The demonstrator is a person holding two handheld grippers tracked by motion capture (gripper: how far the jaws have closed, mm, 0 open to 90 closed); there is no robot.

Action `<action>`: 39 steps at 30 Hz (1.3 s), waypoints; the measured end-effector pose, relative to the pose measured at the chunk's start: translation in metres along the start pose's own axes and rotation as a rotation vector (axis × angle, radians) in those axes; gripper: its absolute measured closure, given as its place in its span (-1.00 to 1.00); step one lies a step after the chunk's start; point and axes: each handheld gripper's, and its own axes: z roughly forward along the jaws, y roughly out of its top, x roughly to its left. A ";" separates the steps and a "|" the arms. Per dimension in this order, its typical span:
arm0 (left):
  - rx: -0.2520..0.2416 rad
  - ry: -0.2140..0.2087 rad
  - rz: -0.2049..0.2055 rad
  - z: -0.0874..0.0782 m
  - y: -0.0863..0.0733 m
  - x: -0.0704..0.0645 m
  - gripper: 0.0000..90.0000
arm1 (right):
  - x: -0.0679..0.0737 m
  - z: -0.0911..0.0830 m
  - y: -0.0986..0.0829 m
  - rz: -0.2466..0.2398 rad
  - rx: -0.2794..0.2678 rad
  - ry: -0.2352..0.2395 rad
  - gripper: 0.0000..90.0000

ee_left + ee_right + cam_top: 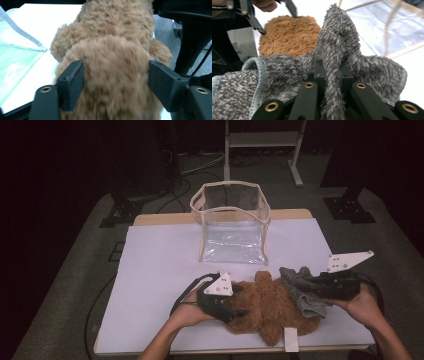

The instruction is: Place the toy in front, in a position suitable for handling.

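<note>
Clear plastic bag (231,222) with cream trim stands open and empty near the table's (160,260) far edge | fluffy brown teddy bear (262,307) at near edge, left gripper (115,82) wide around it | right gripper (331,75) pinching fuzzy grey cloth (337,50), touching the bear.

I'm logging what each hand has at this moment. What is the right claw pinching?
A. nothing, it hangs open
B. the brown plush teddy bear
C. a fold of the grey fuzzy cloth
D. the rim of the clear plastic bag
C: in the right gripper view the right claw is closed on a raised fold of the grey fuzzy cloth, beside the teddy bear.
</note>
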 end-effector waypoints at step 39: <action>0.105 0.180 -0.009 -0.059 -0.033 0.030 0.26 | 0.023 0.103 0.034 -0.063 -0.090 0.038 0.79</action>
